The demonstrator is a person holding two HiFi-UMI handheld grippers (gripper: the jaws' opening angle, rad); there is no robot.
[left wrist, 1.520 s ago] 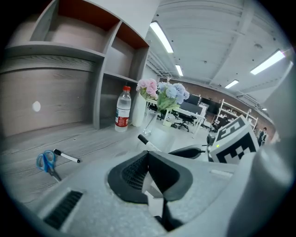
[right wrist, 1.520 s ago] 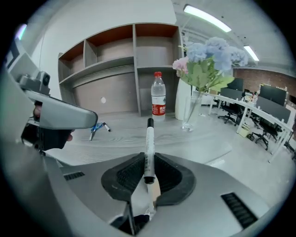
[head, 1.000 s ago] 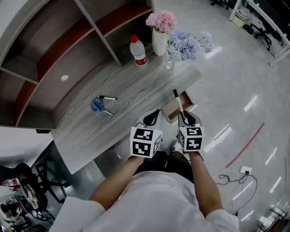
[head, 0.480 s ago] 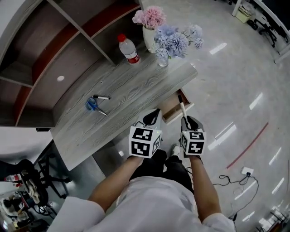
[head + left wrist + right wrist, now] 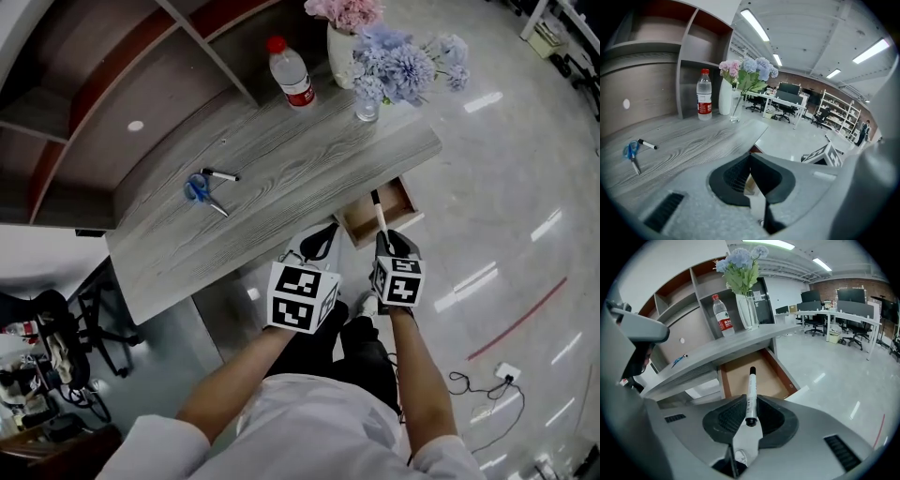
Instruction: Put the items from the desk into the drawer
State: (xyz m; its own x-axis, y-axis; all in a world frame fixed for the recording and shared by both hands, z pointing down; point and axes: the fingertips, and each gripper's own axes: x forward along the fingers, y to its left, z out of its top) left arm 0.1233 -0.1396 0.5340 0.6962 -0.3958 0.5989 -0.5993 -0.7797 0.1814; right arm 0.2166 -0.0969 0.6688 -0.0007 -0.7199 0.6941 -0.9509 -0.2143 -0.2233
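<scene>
My right gripper is shut on a white marker with a black cap; the marker points out over the open wooden drawer below the desk's front edge. My left gripper is shut with nothing in it, just off the desk's front edge. On the grey wood desk lie blue-handled scissors and a second marker, well to the left of both grippers.
A water bottle, a white vase of pink flowers and a glass of blue flowers stand at the desk's back right. Shelves rise behind. Glossy floor lies right of the drawer.
The view has shifted, and the desk now sits a little higher and further right in it. My right gripper still holds the marker over the drawer. The left gripper keeps its place.
</scene>
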